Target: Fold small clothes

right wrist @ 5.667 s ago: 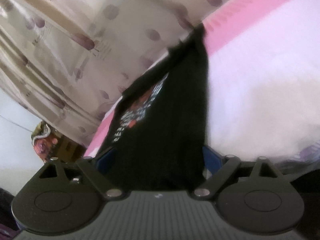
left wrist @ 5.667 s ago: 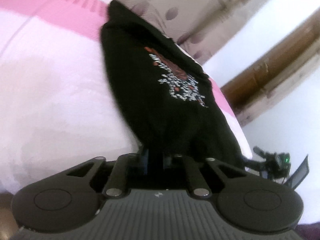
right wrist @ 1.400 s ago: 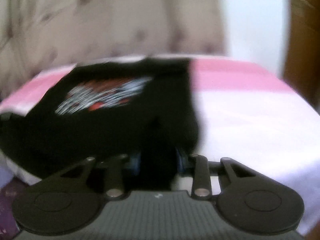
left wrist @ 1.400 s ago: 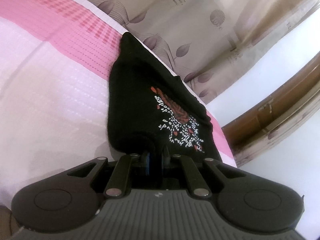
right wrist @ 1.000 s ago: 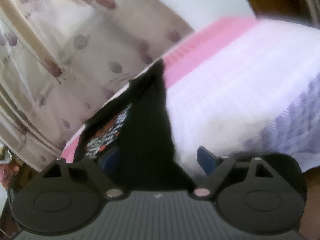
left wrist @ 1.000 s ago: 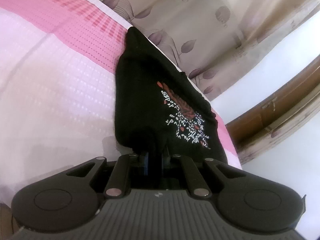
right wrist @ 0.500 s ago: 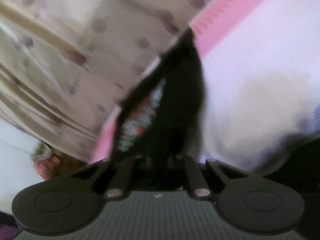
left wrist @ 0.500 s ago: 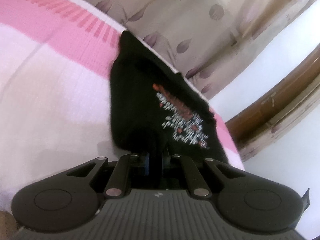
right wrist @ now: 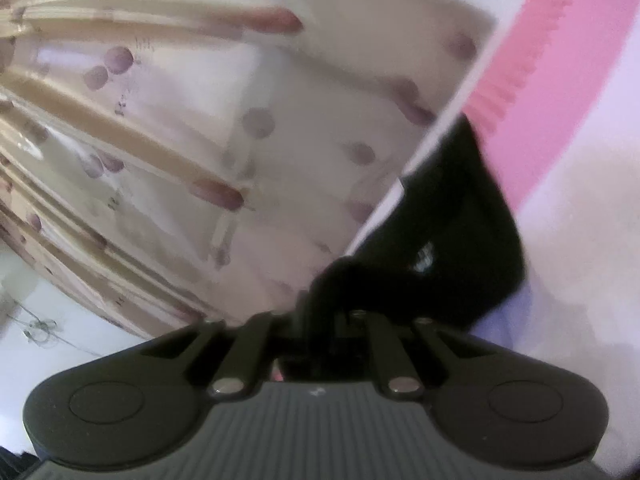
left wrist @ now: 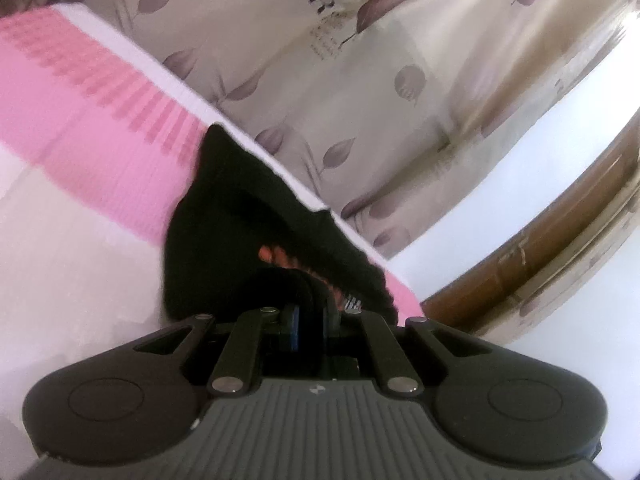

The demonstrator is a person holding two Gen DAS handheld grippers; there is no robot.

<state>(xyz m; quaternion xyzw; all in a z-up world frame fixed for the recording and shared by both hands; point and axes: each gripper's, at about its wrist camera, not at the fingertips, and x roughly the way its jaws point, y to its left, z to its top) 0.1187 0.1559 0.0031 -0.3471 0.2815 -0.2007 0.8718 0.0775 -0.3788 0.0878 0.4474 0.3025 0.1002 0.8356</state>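
A small black garment [left wrist: 248,232] with a red and white print lies along the far edge of a bed covered in a pink and white sheet [left wrist: 80,184]. My left gripper [left wrist: 310,320] is shut on its near edge, and the cloth bunches and rises over the print. In the right wrist view the same black garment [right wrist: 460,248] curls up off the bed, and my right gripper [right wrist: 320,316] is shut on a fold of it. The pads of both grippers are mostly hidden by black cloth.
A beige curtain [left wrist: 360,80] with leaf prints hangs right behind the bed's far edge. A wooden frame [left wrist: 560,240] and a white wall [left wrist: 540,112] stand to the right. The pink band of the sheet [right wrist: 560,60] runs along the far side.
My right gripper has closed from wide open onto the garment's edge and swung sideways. My left gripper has lifted its edge, so the garment folds over and most of the print is now hidden.
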